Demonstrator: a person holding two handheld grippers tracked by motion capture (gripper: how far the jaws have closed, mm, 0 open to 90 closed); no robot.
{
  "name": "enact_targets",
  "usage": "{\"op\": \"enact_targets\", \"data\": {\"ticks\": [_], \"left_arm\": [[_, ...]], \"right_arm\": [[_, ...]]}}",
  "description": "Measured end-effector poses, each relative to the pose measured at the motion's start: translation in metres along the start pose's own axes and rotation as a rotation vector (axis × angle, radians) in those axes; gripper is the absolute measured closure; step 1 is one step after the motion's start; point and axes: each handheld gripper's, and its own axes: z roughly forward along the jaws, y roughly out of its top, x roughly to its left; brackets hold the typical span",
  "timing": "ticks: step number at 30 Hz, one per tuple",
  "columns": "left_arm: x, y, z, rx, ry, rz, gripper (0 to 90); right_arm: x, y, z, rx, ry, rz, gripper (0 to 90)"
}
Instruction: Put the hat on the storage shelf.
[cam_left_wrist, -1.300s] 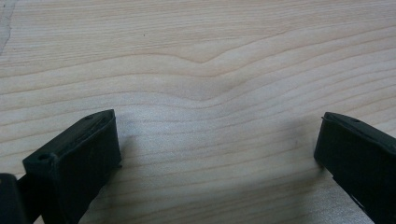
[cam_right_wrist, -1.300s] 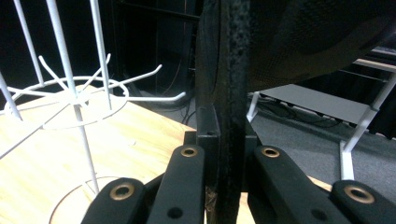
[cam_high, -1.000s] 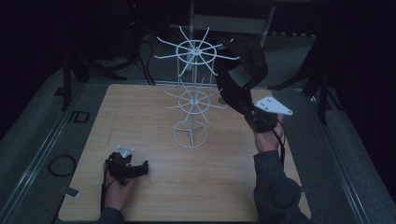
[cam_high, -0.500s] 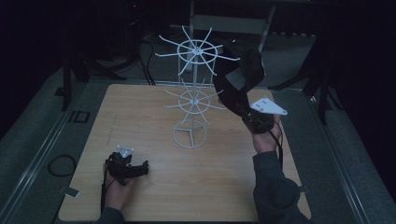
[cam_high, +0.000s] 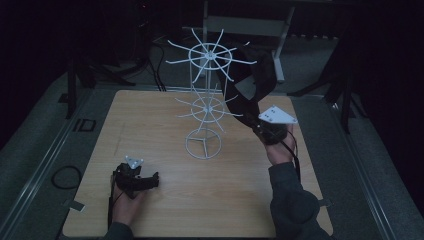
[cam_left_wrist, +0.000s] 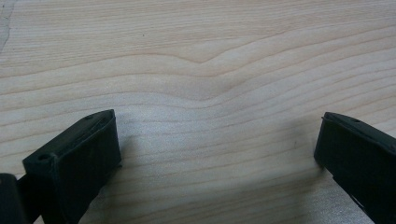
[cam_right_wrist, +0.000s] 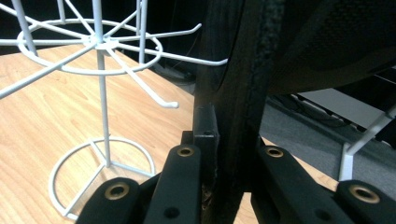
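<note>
A white wire rack (cam_high: 206, 102) with two tiers of hooked arms stands mid-table on a ring base (cam_high: 202, 145). My right gripper (cam_high: 263, 129), raised just right of the rack, is shut on the strap of a black fabric bag (cam_high: 254, 77) that hangs up beside the top tier. In the right gripper view the strap (cam_right_wrist: 238, 93) runs upright between the closed jaws of my right gripper (cam_right_wrist: 229, 140), and one top hook's tip (cam_right_wrist: 223, 60) meets it. My left gripper (cam_high: 149, 181) rests on the wooden table (cam_high: 150, 125) at the front left, open with bare wood in the gap of my left gripper (cam_left_wrist: 217, 144).
The rack's lower tier (cam_high: 209, 107) spreads arms toward the right gripper. Dark stands and cables (cam_high: 150, 60) lie behind the table. A grey metal frame (cam_right_wrist: 359, 140) stands off the table's right side.
My right gripper has carried the black bag a little to the left, closer to the rack's top hooks. The left gripper has stayed still.
</note>
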Motion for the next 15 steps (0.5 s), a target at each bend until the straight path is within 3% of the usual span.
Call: {"op": "enact_targets", "data": {"ticks": [5, 10, 15], "left_arm": [[-0.0002, -0.0001, 0.0002, -0.002, 0.001, -0.003, 0.2], [-0.0002, -0.0001, 0.0001, -0.001, 0.0, -0.002, 0.2], [-0.0002, -0.0001, 0.0001, -0.002, 0.0, -0.002, 0.2]], "right_arm": [[0.0002, -0.0013, 0.0011, 0.004, 0.019, -0.005, 81.3], [0.0011, -0.0028, 0.0015, 0.015, 0.037, 0.011, 64.6], [0.0008, -0.0035, 0.0024, 0.032, 0.053, 0.043, 54.1]]}}
